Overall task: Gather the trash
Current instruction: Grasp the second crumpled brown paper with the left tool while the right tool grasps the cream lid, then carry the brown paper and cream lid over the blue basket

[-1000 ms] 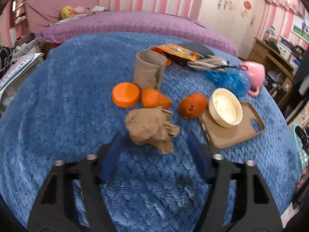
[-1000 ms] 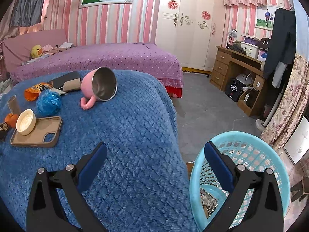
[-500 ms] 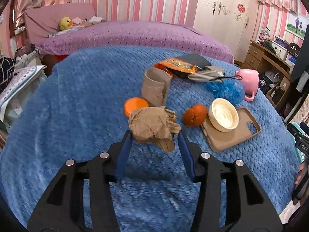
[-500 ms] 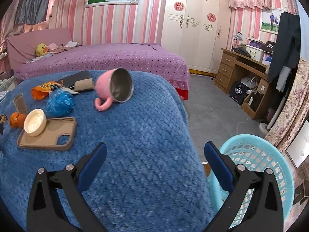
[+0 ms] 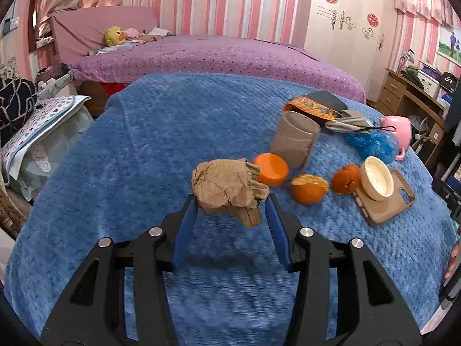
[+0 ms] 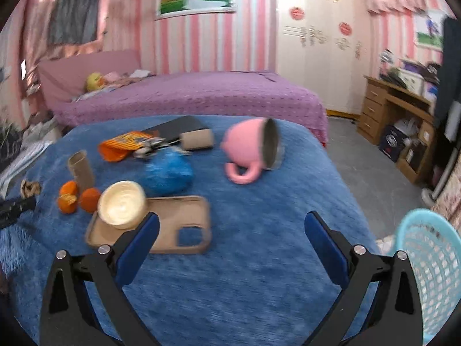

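The left gripper point(image 5: 230, 204) is closed on the crumpled brown paper point(image 5: 229, 190), clamped between both blue pads above the blue blanket point(image 5: 161, 132). The right gripper point(image 6: 232, 225) stands wide apart, holding nothing.

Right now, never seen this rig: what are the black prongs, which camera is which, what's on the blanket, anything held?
No robot here: a person carries a two-finger gripper in each hand, and each has a fisheye camera looking along its blue-padded fingers.

Left wrist view: the left gripper is clamped on a crumpled brown paper wad, lifted off the blue blanket.

Right wrist view: the right gripper is open and empty, with a light blue basket at the right edge.

On the blanket: orange pieces, an orange lid, a cardboard tube, a snack wrapper, a blue bag, a tipped pink mug, and a small bowl on a tan phone case.
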{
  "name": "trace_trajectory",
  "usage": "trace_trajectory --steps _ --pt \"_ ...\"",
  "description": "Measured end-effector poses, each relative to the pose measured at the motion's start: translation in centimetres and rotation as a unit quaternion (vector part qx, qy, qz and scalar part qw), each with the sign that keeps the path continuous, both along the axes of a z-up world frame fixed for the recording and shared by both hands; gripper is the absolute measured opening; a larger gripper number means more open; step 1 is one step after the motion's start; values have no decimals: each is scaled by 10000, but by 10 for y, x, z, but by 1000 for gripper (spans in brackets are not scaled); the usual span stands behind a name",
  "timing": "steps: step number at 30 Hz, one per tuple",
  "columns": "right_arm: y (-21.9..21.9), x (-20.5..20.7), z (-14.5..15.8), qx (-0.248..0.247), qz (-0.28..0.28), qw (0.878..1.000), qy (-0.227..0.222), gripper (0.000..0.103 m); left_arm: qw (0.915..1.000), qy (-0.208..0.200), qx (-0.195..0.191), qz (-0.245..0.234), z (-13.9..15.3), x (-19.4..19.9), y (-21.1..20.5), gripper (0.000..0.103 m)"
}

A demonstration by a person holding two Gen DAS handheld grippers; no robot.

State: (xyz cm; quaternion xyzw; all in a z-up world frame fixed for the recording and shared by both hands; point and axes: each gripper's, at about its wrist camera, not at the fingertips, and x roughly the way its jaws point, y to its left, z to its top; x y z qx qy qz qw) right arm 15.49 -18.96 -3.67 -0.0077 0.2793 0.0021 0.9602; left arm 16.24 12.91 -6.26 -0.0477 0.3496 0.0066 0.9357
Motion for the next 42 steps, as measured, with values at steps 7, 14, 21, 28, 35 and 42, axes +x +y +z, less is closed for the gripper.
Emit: trace_trajectory --steps 7,14,21,28,35,42 --pt "67 25 -6 -141 682 9975 142 98 9986 -73 -302 435 7 3 32 48" --pt "97 59 -23 -378 812 9934 717 93 9968 -59 -454 658 9 5 46 48" --pt "102 64 -32 -269 1099 9895 902 61 9968 -49 -390 701 9 6 43 48" --pt "79 36 -6 -364 1015 9932 436 61 9971 -189 -355 645 21 0 25 48" --pt "33 10 3 -464 779 9951 403 61 9986 -230 -408 257 30 -5 -17 48" --pt "-24 -17 6 -394 257 9982 360 61 9980 -479 -368 -190 44 -18 -74 48"
